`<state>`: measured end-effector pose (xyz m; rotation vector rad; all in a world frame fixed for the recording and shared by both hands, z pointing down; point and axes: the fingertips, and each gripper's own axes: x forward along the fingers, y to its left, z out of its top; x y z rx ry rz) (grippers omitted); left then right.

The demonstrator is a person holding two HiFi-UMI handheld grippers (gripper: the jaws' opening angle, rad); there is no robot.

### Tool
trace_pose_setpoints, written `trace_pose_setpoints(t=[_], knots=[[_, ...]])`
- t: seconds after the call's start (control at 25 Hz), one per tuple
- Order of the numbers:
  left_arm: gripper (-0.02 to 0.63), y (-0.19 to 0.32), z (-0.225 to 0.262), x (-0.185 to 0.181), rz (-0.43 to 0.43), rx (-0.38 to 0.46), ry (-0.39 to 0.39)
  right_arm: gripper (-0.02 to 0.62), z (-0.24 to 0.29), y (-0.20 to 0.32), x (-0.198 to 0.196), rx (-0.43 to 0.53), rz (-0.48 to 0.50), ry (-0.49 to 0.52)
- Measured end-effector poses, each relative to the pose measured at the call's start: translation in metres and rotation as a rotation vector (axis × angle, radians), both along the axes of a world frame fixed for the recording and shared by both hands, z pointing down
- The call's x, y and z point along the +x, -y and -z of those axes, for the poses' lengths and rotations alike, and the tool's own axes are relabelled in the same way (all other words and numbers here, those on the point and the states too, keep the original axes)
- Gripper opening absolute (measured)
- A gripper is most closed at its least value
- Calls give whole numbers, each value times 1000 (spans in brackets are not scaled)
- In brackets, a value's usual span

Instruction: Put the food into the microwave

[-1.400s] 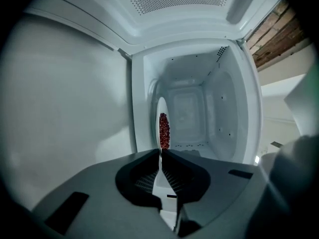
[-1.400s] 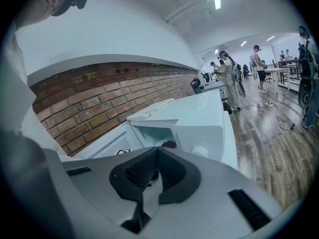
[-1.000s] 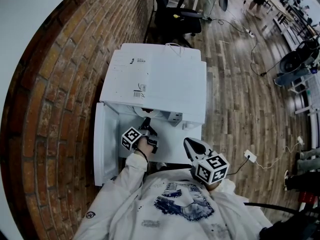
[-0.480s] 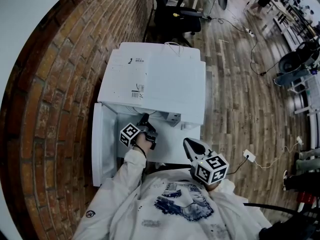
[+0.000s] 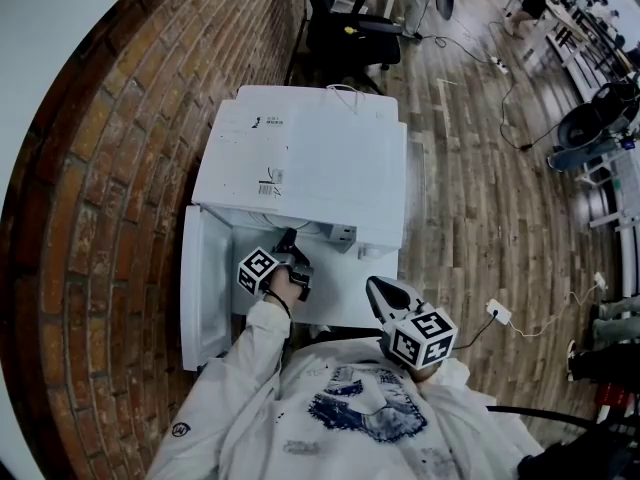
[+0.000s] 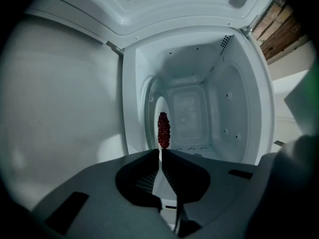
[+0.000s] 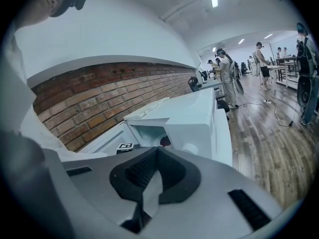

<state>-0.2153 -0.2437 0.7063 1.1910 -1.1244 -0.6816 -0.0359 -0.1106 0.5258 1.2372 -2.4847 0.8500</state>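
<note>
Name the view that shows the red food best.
Left gripper view: the red food sits centred before the microwave cavity. Right gripper view shows the food as a distant speck; head view hides it.

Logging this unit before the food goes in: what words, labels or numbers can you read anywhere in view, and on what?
No text is readable.
Sticker on the microwave top, near the front: print with barcode-like lines, too small to read.
Label further back on that top: too small to read.
Left marker cube and right marker cube: square patterns only, no letters.
Shirt print: blurred.
</note>
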Motion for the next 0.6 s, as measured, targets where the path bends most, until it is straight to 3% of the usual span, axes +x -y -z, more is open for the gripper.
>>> trace_pose_setpoints(t=[0.16,0.28,0.6], knots=[[26,-8,6,0,-11,11,19,14,1,-1,0,4,15,6],[26,-17,20,0,-42,46,79,14,3,-1,-3,8,39,12],[8,-54,75,1,-153,145,403,14,7,1,-13,17,113,42]])
